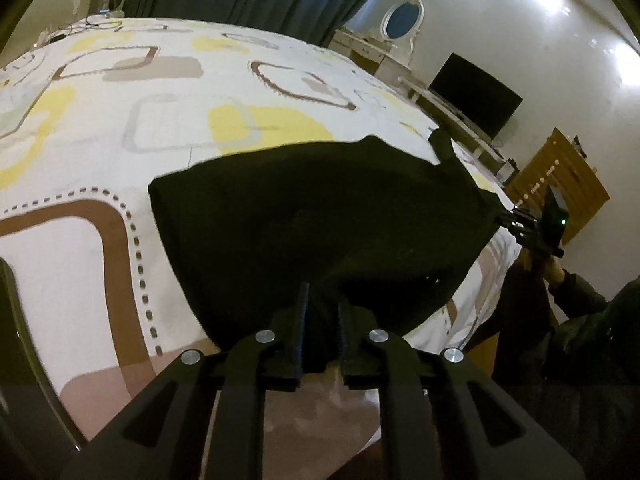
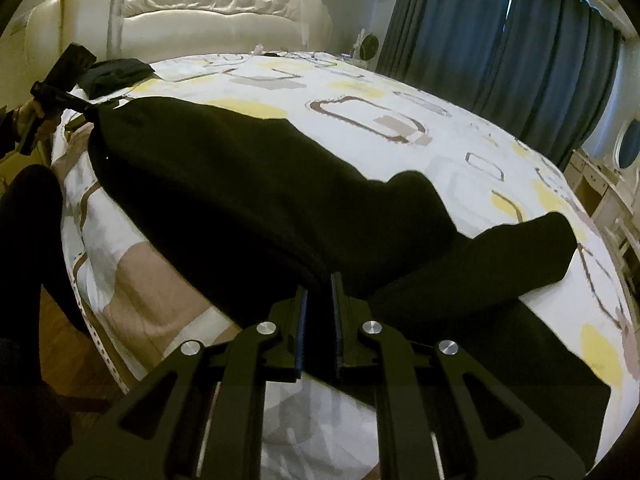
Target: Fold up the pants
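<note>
Black pants (image 2: pixel 224 184) lie stretched along the near edge of a bed (image 1: pixel 120 80), over a white sheet printed with yellow, brown and grey rounded squares. Each end of the garment is pinched by one gripper.

The left gripper (image 1: pixel 322 312) is clenched on a bunched edge of the pants, dark cloth filling the gap between its blue-padded fingers (image 1: pixel 303 320). From there the fabric spreads out flat and wide across the sheet toward the far right, where the other gripper shows small at the bed's edge, gripping the opposite end.

The right gripper (image 2: pixel 319 304) is likewise closed on the pants, a fold of black cloth held between its fingers (image 2: pixel 302 312). In this view one leg runs away to the upper left, up to the left gripper seen small beside the person's hand (image 2: pixel 30 114). A second leg (image 2: pixel 500 256) splays off to the right, lying flat on the sheet, apart from the first at its far end.

A separate dark bundle (image 2: pixel 114 72) rests near the cream tufted headboard (image 2: pixel 192 12). Blue curtains (image 2: pixel 500 52) hang behind the bed. In the left view a dark screen (image 1: pixel 474 94) stands on a pale shelf against the wall, with a wooden door (image 1: pixel 560 184) beyond.
</note>
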`<state>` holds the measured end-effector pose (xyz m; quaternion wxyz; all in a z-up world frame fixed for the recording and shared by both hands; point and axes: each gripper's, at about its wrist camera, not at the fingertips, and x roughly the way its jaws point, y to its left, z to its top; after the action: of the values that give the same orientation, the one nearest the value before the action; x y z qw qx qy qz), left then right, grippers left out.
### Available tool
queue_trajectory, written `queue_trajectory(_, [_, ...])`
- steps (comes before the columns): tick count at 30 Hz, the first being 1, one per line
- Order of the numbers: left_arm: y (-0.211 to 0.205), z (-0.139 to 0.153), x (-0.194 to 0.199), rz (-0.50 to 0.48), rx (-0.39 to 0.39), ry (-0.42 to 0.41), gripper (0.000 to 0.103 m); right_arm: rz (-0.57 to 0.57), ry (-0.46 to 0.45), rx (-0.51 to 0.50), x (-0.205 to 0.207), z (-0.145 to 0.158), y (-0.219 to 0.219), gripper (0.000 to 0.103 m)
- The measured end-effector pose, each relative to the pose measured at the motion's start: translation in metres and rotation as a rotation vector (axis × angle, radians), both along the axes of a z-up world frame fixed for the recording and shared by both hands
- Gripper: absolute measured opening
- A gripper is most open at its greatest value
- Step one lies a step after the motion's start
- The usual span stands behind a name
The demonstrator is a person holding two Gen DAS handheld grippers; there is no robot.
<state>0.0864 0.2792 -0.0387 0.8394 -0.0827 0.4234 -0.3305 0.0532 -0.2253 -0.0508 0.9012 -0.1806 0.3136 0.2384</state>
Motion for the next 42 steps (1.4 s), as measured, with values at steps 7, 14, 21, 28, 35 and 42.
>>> queue_trajectory(7, [-0.002, 0.002, -0.006, -0.031, 0.034, -0.013, 0.017, 0.0, 0.01, -0.009, -0.002, -0.005, -0.001, 0.011])
queue_trajectory(14, [0.005, 0.012, -0.019, -0.07, 0.094, -0.023, 0.019, -0.005, 0.016, -0.004, -0.004, -0.01, -0.004, 0.011])
queue_trajectory(21, [0.03, 0.03, -0.028, 0.038, 0.068, -0.055, 0.02, -0.006, 0.015, -0.003, -0.006, -0.011, -0.006, 0.011])
queue_trajectory(28, [-0.037, 0.033, -0.017, -0.088, 0.013, -0.107, 0.051, -0.014, 0.022, -0.018, -0.007, -0.015, -0.006, 0.012])
queue_trajectory(35, [-0.09, -0.006, 0.012, -0.145, 0.08, 0.002, 0.051, -0.026, 0.028, 0.079, -0.009, 0.0, -0.023, 0.054])
queue_trajectory(42, [-0.084, 0.028, 0.03, -0.015, 0.013, -0.051, 0.051, -0.226, 0.046, 0.174, 0.06, 0.065, -0.09, 0.066])
